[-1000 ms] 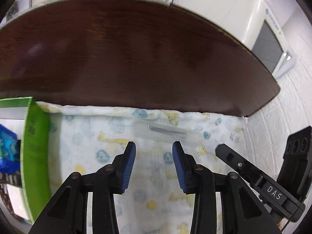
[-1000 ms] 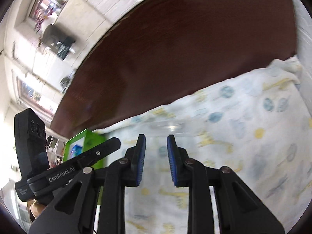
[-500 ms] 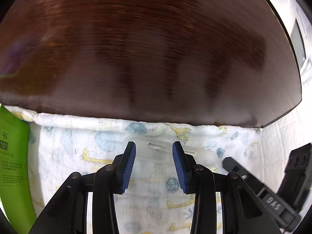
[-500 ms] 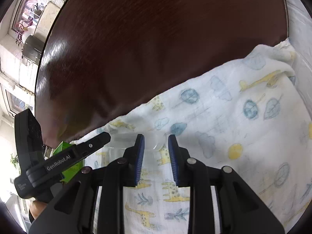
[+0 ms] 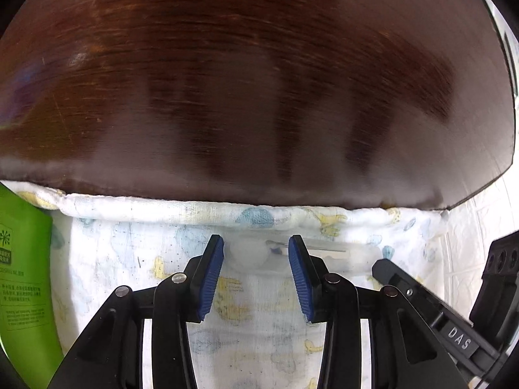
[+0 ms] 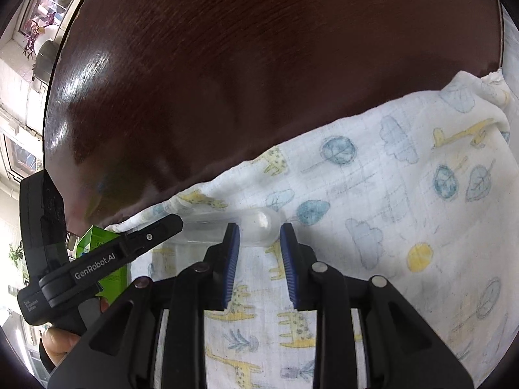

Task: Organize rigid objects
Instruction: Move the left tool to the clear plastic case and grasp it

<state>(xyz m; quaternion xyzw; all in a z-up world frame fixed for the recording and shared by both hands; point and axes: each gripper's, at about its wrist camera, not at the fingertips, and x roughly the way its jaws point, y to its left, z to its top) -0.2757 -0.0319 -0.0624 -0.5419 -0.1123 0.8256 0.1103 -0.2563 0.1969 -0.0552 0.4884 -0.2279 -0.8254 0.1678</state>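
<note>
clear plastic case (image 5: 301,254) | lying flat on printed cloth (image 5: 129,259) | near cloth's far edge | slim metal item inside

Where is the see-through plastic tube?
The clear plastic tube lies on the animal-print cloth near the dark wooden table, between both grippers' fingertips.

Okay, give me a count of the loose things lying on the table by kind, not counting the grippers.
Printed cloth: 1
Clear tube case: 1, lying on the cloth near its far edge
Green box: 1, at the cloth's left side
Total: 3
</note>
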